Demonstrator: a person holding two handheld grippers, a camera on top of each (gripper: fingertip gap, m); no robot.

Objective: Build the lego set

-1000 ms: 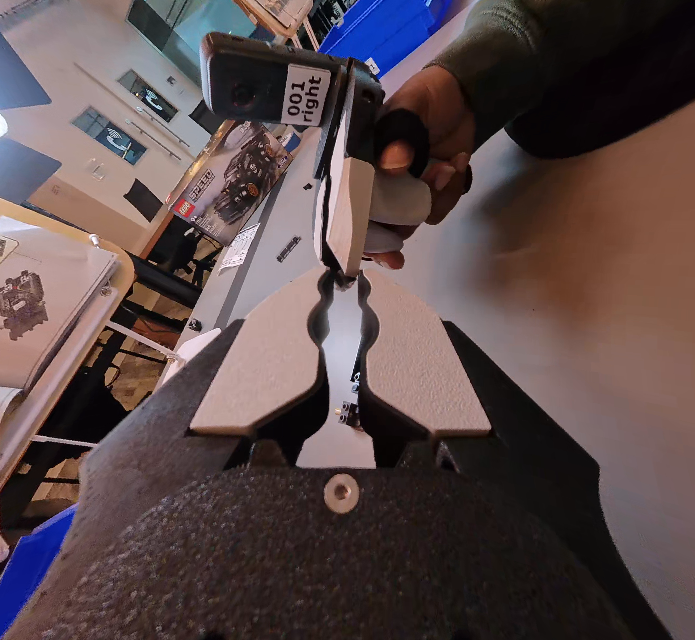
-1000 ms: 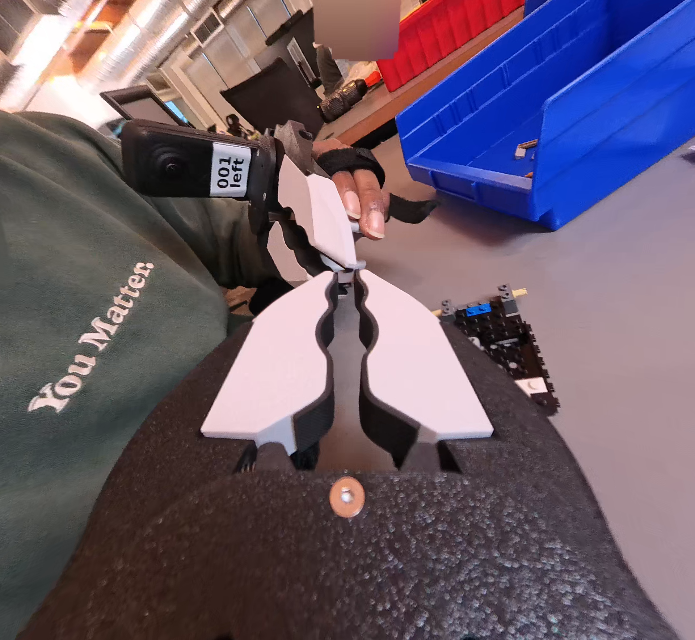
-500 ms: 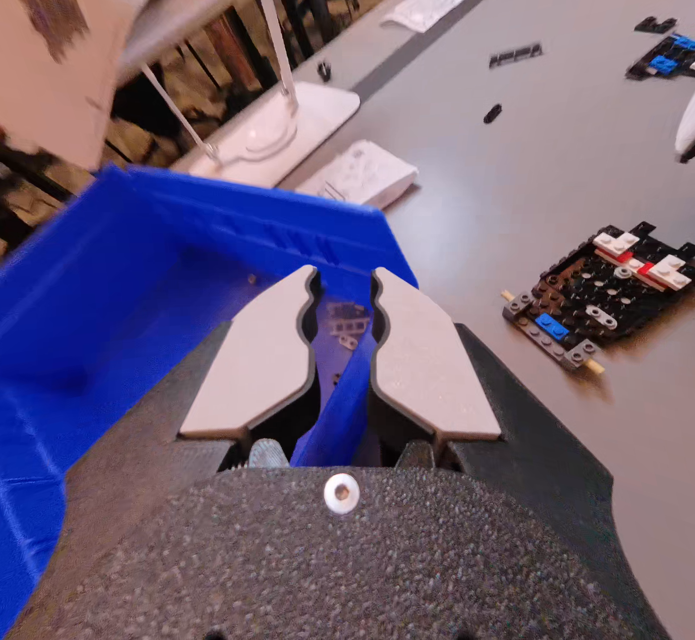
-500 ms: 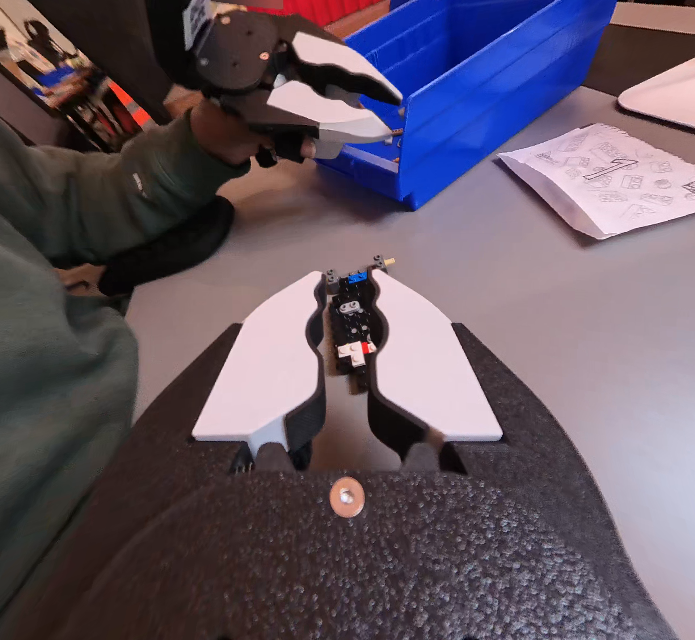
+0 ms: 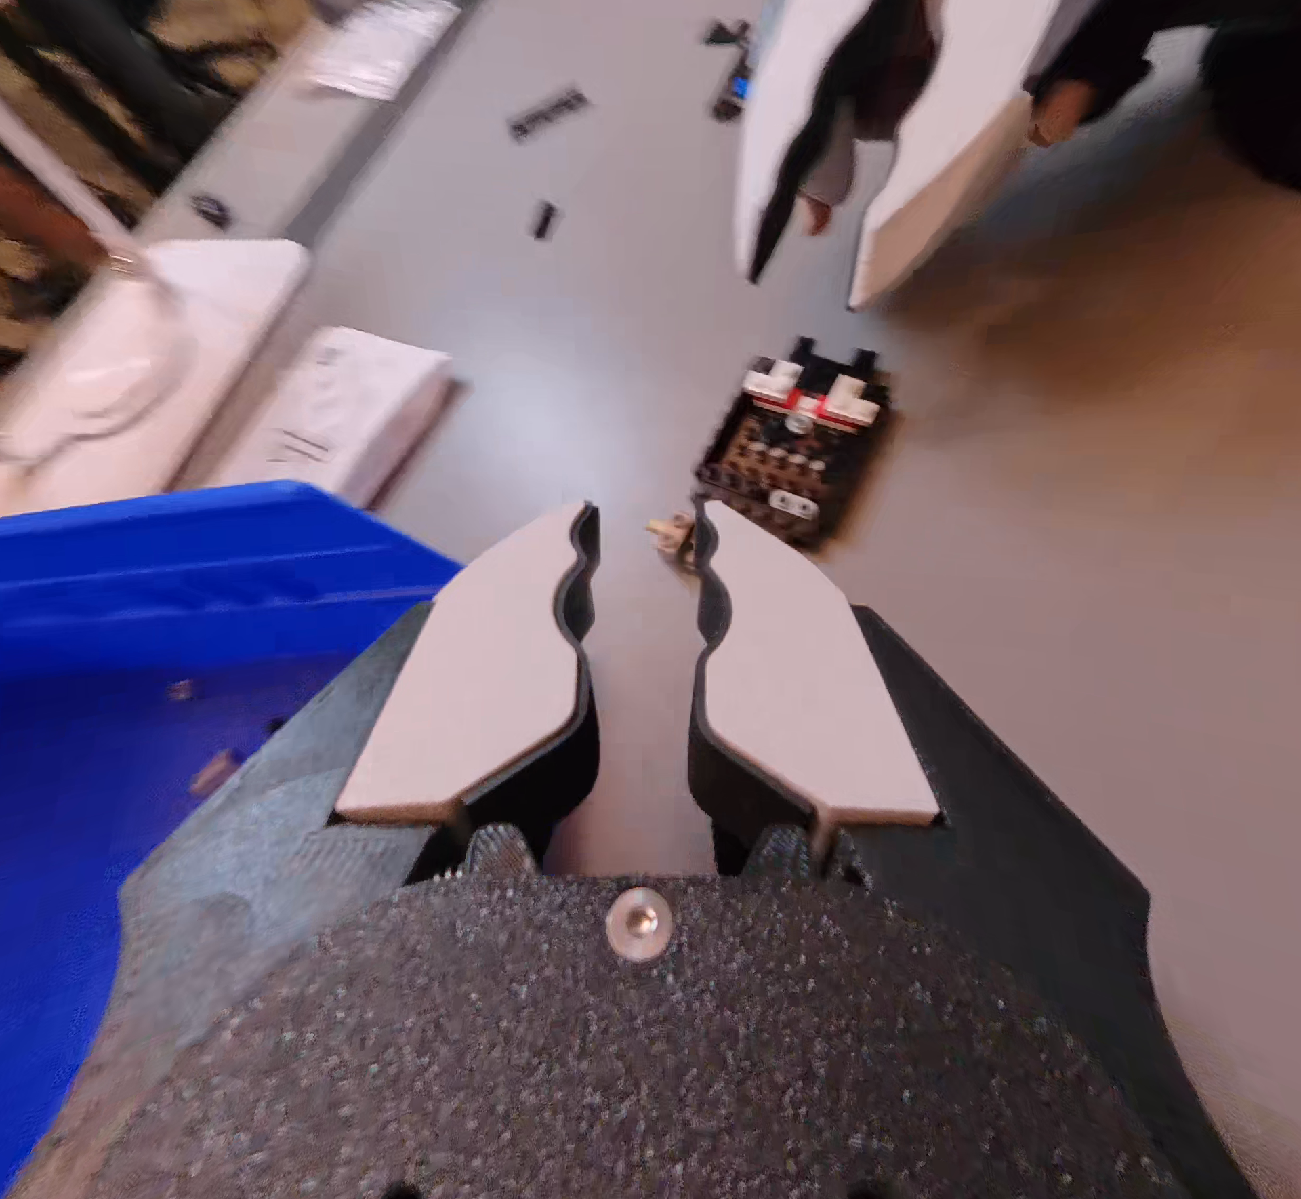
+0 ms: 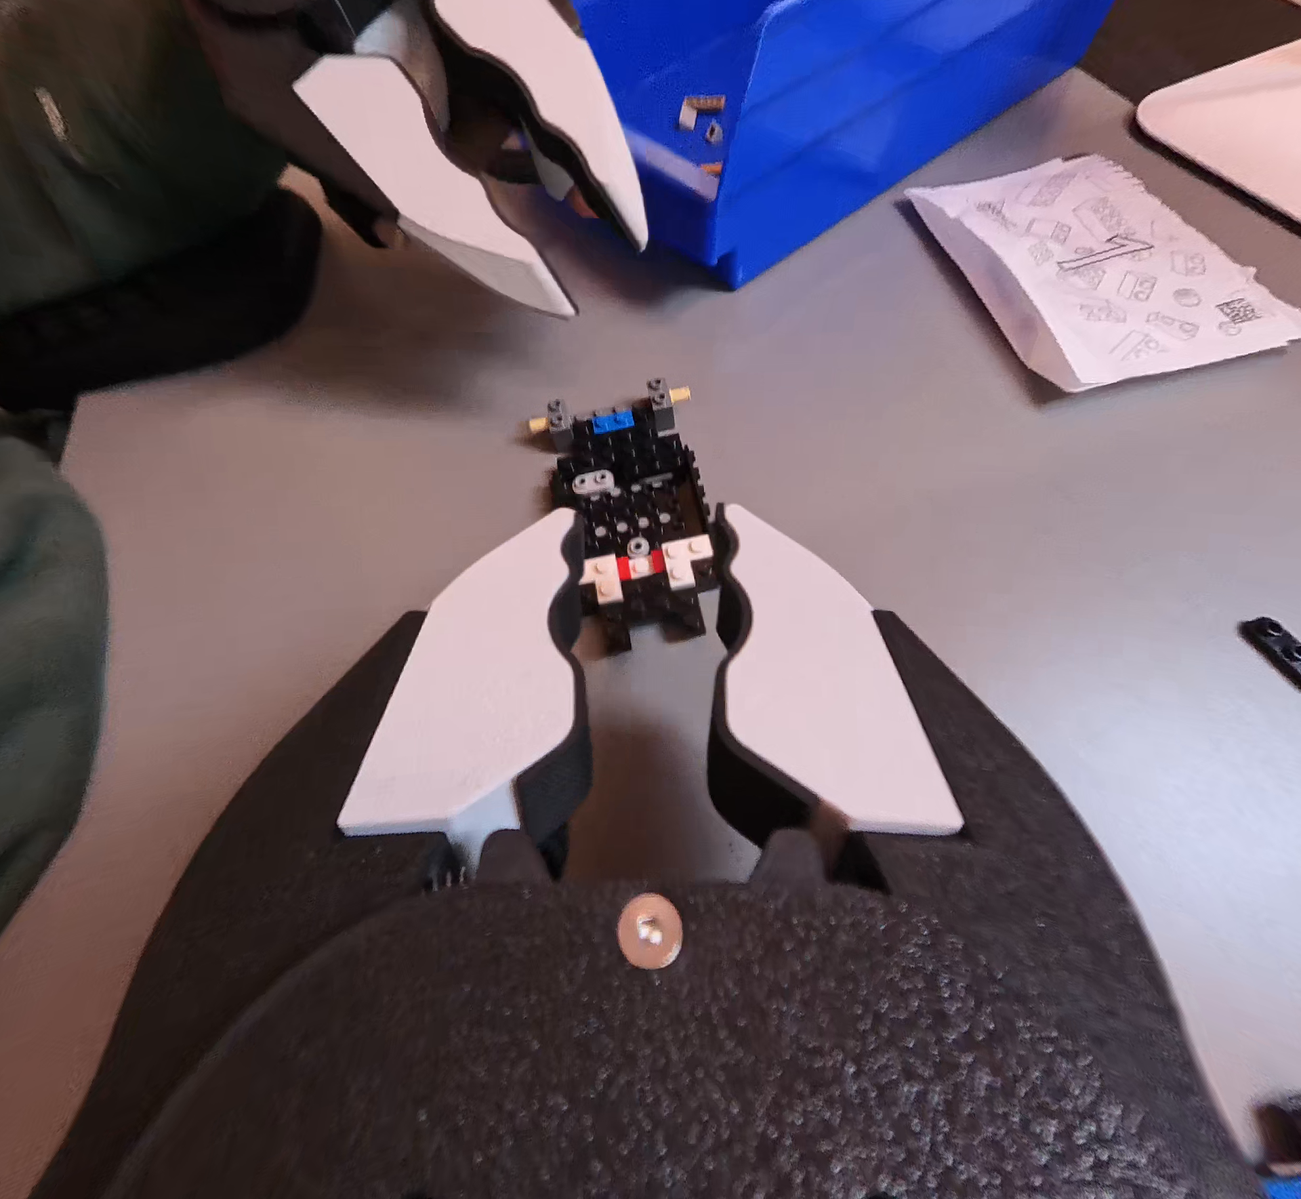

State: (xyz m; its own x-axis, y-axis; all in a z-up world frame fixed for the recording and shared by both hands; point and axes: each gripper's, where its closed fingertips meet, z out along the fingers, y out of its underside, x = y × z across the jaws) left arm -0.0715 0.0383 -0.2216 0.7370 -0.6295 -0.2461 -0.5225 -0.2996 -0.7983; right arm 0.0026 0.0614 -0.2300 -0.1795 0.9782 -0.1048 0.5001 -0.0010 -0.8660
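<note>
Near the middle of the grey worktop [image 6: 950, 531] lies a small black brick assembly [image 6: 633, 517], light, rigid, likely to shed pieces if pinched; its long sides look safest to grip. Right gripper [image 6: 644, 517] hangs low, jaws parted, straddling its near end. Left gripper [image 5: 644, 517] hovers spread and empty beside the blue bin [image 5: 176, 602].

Not much to read here, honestly. There's a white printed sheet [image 6: 1105, 271] lying on the tabletop [image 6: 915, 461] with line drawings of bricks and some marking on it. Everything else is too blurry.
</note>
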